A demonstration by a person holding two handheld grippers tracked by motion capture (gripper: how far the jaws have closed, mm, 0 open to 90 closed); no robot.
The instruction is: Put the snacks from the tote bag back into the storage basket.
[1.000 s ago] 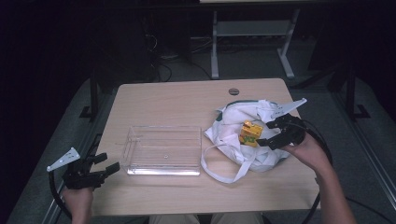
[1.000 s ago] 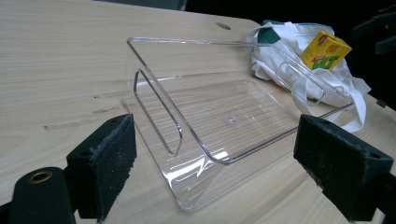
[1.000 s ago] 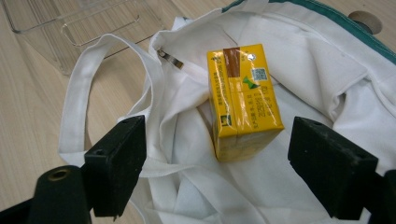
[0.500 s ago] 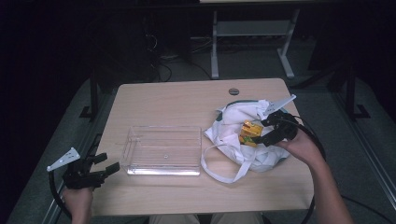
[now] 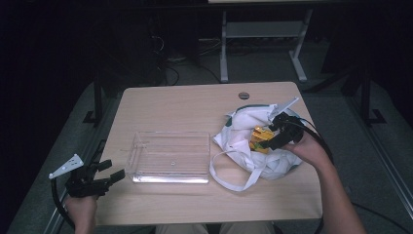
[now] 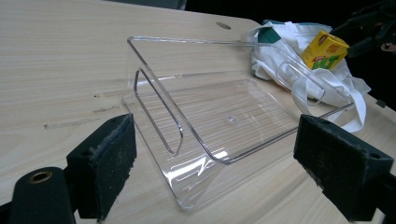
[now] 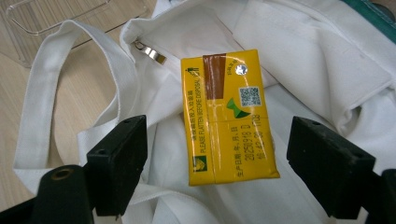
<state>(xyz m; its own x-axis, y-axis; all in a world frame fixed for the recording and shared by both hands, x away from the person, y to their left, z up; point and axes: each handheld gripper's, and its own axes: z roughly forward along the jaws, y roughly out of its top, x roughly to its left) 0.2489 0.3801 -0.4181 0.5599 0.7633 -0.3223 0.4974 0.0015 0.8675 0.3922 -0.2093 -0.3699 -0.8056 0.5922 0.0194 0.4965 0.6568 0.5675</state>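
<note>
Carrying everything: the worktop (image 5: pixel 195 105) is bearing the tray at its middle and the bag toward its right side.
Clear tray (image 5: pixel 170 156): lying flat and empty just left of the bag, its near corner sitting between the left jaws in the left gripper view.
White bag (image 5: pixel 243 141): slumping open on the worktop, one strap looping toward the tray.
Right hand (image 5: pixel 309 148): reaching in from the bottom right, forearm angling up and inward, wrist bending over the bag.
Left hand (image 5: pixel 80 207): resting low off the worktop's left front corner, well apart from the tray.
Right gripper (image 5: pixel 275 139): hovering over the bag's mouth, jaws standing wide apart either side of the carton without touching it.
Left gripper (image 5: pixel 109 170): pointing toward the tray, jaws gaping, holding nothing.
Yellow carton (image 7: pixel 226 116): lying on the bag's white cloth, printed side facing up.
</note>
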